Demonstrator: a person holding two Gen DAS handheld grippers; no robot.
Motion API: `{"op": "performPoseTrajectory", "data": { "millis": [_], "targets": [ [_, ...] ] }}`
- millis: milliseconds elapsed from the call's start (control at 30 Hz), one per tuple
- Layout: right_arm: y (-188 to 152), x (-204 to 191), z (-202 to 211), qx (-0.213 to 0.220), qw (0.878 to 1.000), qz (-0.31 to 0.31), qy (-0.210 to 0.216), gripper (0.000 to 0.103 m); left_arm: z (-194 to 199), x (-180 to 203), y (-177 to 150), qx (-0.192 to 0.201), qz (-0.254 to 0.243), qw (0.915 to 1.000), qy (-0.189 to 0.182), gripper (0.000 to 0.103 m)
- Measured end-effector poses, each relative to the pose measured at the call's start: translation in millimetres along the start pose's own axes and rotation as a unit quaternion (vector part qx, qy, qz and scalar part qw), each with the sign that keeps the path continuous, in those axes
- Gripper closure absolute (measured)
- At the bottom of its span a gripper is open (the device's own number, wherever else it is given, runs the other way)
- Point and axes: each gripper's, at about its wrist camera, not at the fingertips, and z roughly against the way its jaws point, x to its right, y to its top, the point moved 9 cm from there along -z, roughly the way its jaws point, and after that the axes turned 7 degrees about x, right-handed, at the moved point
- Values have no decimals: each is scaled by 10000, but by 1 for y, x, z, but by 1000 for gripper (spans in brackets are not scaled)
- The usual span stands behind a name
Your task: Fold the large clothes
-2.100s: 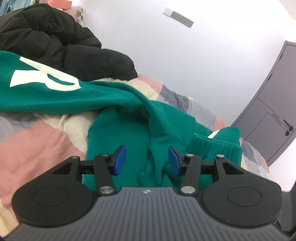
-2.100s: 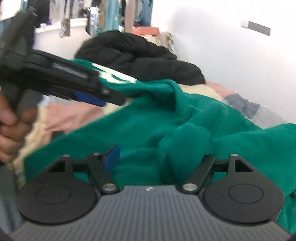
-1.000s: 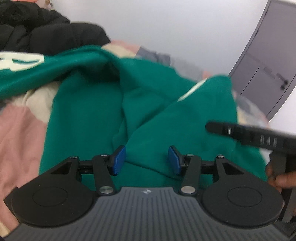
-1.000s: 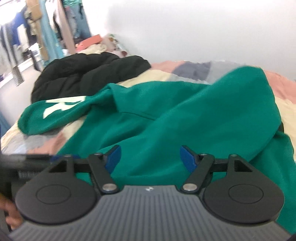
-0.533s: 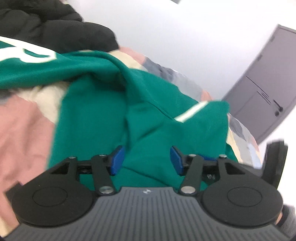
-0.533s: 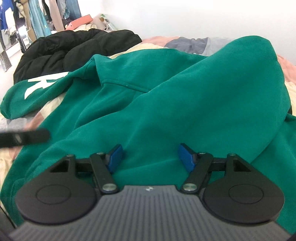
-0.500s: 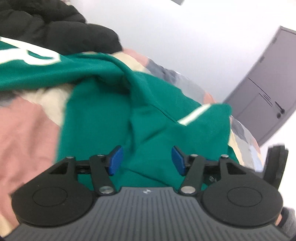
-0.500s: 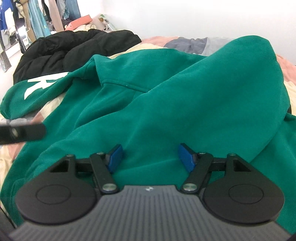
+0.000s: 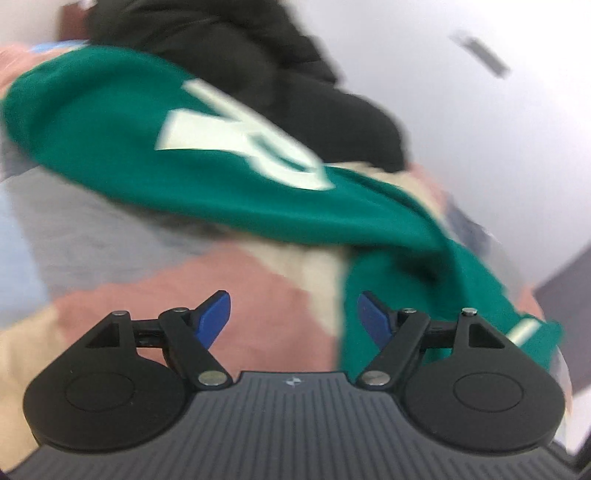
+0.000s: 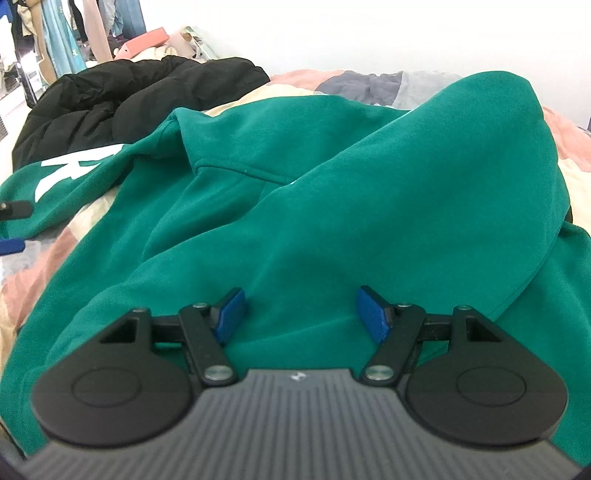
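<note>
A large green sweatshirt (image 10: 332, 206) lies on the bed, one part folded over its body. Its sleeve with white letters (image 9: 240, 147) stretches to the left. My right gripper (image 10: 299, 308) hangs just over the folded green cloth, open, its blue pads apart and pinching nothing. My left gripper (image 9: 293, 308) is over the pink bedspread beside the sweatshirt's edge, below the lettered sleeve. Its jaws are opening and nothing is between them. The left wrist view is blurred. In the right wrist view the left gripper's fingertips (image 10: 13, 210) show at the far left edge.
A black puffer jacket (image 10: 129, 92) is heaped at the back of the bed, behind the sleeve. The patchwork bedspread (image 9: 240, 288) is pink, cream and grey. A white wall runs behind, a grey door (image 9: 565, 291) stands on the right, and hanging clothes (image 10: 62, 33) fill the far left.
My left gripper has swung left off the green body to the bedspread under the lettered sleeve, and its jaws have widened. The right gripper has sunk a little toward the cloth.
</note>
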Motion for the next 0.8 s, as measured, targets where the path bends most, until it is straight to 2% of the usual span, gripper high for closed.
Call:
{"op": "performPoseTrajectory", "data": {
  "millis": [167, 233, 300, 367, 467, 533, 700, 767, 800],
  "targets": [
    [0, 2, 1, 22, 10000, -48, 68, 33, -17, -49, 24, -189, 759, 9967, 209, 23],
    [0, 3, 1, 27, 9999, -85, 105, 33, -22, -64, 32, -230, 1014, 9945, 118, 23],
    [0, 4, 2, 35, 9999, -104, 132, 33, -35, -77, 35, -430, 1415, 9887, -251, 23],
    [-1, 4, 3, 32, 9998, -125, 145, 33, -51, -91, 32, -534, 2124, 9745, -484, 23],
    [0, 5, 4, 24, 9997, -164, 162, 33, -66, -113, 30, -344, 2941, 9536, -548, 23],
    [-1, 5, 5, 35, 9997, -166, 185, 33, -73, -119, 34, -217, 3148, 9470, -601, 25],
    [-2, 9, 8, 79, 9995, -213, 222, 34, -76, -147, 61, 553, 3728, 9236, -702, 25],
    [-1, 9, 7, 83, 9995, -219, 213, 34, -74, -162, 71, 846, 3989, 9099, -756, 25],
    [-1, 8, 6, 83, 9996, -200, 192, 34, -72, -169, 75, 979, 4074, 9048, -762, 29]
  ]
}}
